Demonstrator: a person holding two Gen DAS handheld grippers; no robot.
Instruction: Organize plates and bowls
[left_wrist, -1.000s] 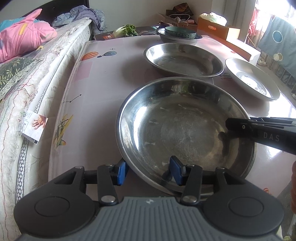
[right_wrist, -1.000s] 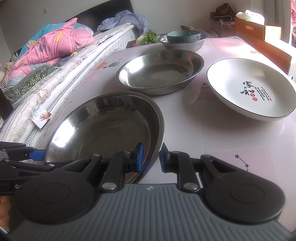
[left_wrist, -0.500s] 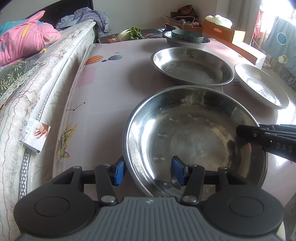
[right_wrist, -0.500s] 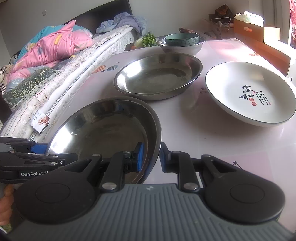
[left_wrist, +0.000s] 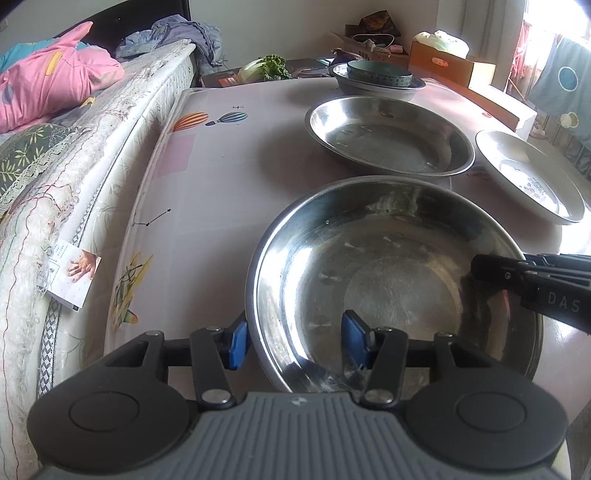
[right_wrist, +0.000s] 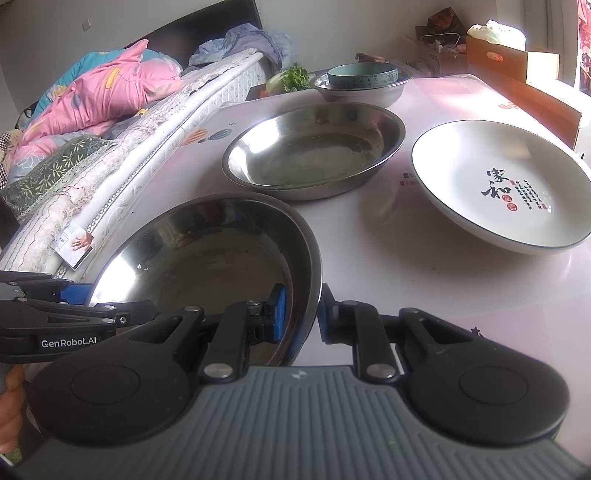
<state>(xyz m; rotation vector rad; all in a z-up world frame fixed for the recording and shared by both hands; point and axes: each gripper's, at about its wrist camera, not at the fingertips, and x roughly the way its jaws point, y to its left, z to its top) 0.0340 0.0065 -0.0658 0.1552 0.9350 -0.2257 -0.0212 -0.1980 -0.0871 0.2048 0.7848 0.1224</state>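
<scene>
A large steel plate (left_wrist: 391, 273) is held just above the pink table (left_wrist: 229, 173) by both grippers; it also shows in the right wrist view (right_wrist: 207, 258). My left gripper (left_wrist: 295, 343) straddles its near left rim with a wide gap between the pads. My right gripper (right_wrist: 299, 314) is shut on its right rim. A second steel plate (left_wrist: 388, 136), seen in the right wrist view too (right_wrist: 314, 151), sits behind. A white ceramic plate (right_wrist: 506, 184) with black characters lies to the right. A teal bowl (right_wrist: 362, 74) sits in a steel bowl (right_wrist: 362, 92) at the back.
A bed with a pink quilt (left_wrist: 51, 77) borders the table's left edge. A small card (left_wrist: 70, 280) sticks out from the mattress. Cardboard boxes (left_wrist: 454, 66) and leafy greens (left_wrist: 266, 68) stand beyond the table's far end.
The held steel plate has lifted slightly and moved forward toward the second steel plate with both grippers. The other dishes have not moved.
</scene>
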